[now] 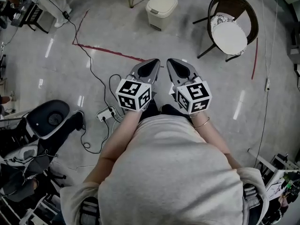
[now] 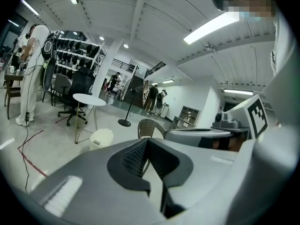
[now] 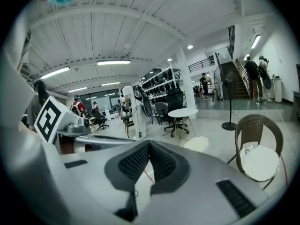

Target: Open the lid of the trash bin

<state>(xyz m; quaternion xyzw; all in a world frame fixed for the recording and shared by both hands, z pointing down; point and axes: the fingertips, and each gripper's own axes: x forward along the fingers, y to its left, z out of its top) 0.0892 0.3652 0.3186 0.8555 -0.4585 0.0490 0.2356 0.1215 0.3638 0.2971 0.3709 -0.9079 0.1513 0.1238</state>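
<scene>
On the floor, the cream trash bin (image 1: pixel 161 9) stands lid-closed.

Trash bin (image 3: pixel 197 144) lower part behind the right hand-held gripper (image 3: pixel 149 143); distant people (image 3: pixel 205 84) too small for detail.

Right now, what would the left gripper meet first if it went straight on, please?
Probably the wicker chair, just beyond the left gripper; the trash bin sits left of that line. Depth unclear.

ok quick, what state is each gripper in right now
Left gripper: closed, tips together, holding nothing.
Right gripper: closed, tips together, holding nothing.
</scene>
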